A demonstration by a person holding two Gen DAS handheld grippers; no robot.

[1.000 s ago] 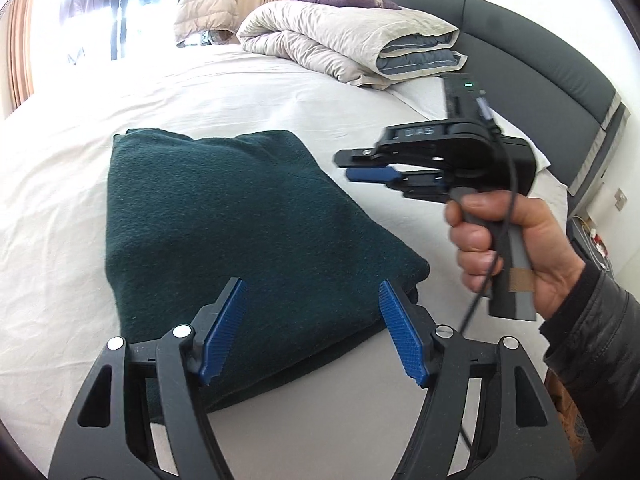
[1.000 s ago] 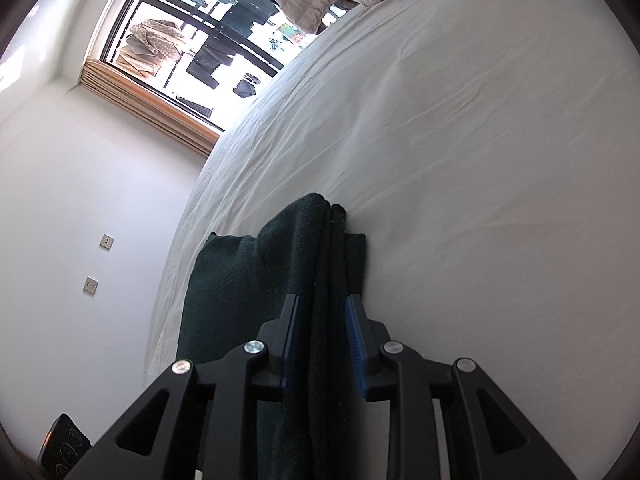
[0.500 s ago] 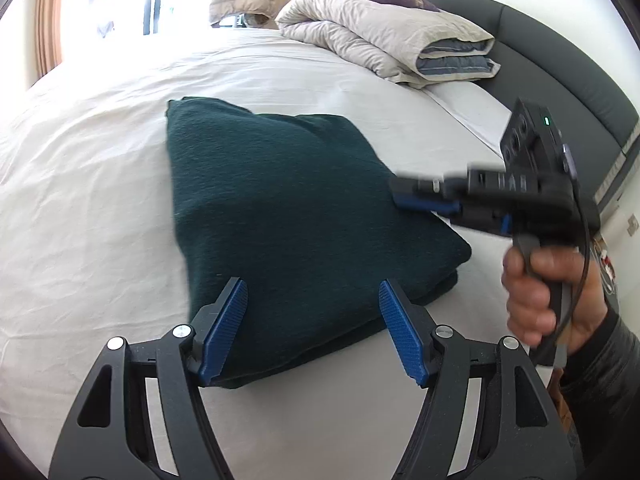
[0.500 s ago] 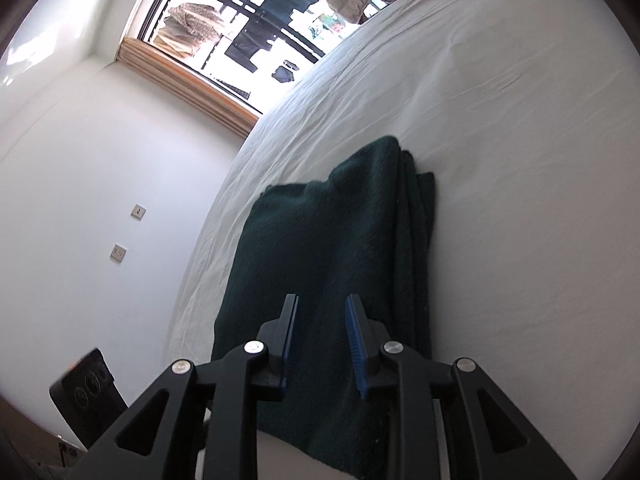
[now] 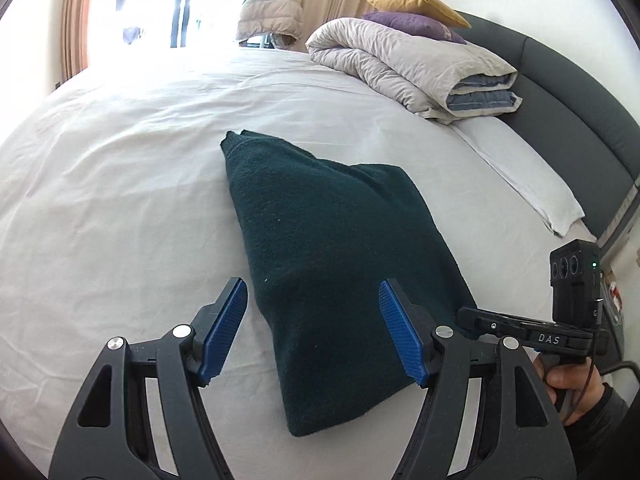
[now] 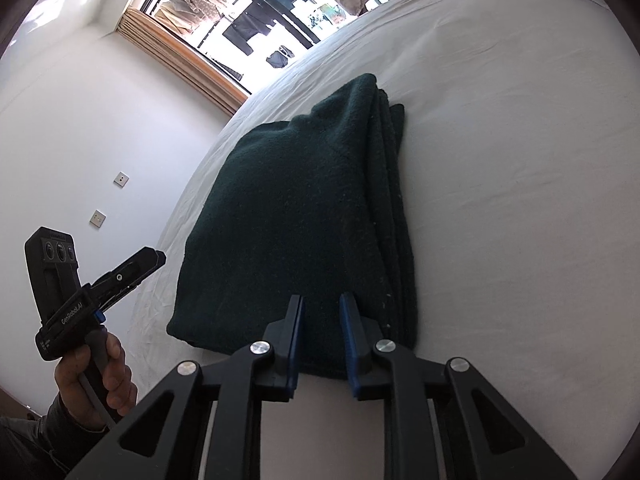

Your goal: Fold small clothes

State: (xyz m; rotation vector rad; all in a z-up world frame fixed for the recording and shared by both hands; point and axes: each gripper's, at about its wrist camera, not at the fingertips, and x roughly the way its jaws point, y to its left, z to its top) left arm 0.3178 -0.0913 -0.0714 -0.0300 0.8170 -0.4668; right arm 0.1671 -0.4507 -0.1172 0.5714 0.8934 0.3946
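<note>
Left wrist view: folded dark green fleece garment (image 5: 332, 264), a thick multi-layered bundle, lies flat on the white-sheeted bed (image 5: 120, 200), running from centre toward 6 o'clock. Left gripper (image 5: 314, 332), black frame with blue ribbed fingers (image 5: 224, 328), stands spread wide; the near end of the garment shows between the fingers, which do not press on it. Right gripper (image 5: 472, 318), black, marked "DAS", at 4 o'clock beside the garment's near right corner; its tips are partly hidden behind the left gripper's frame. Right hand (image 5: 568, 384) grips its handle at 4 o'clock, dark sleeve behind. Rolled beige quilt (image 5: 408, 64) at 1 o'clock, purple cushion (image 5: 416, 24) and mustard cushion (image 5: 420, 2) upon it, against the dark grey padded headboard (image 5: 568, 92).

Right wrist view: same garment (image 6: 304, 216), stacked folded edges along its right side. Right gripper (image 6: 322, 340) at 6 o'clock over the garment's near edge; fingers (image 6: 296, 340) narrowly apart and closing, with no cloth pinched between them. Left gripper (image 6: 148, 260) at 9 o'clock, off the bed's edge, apart from the garment, held in the left hand (image 6: 92, 380). Window (image 6: 240, 12) with clothes hanging outside at 11 o'clock.
</note>
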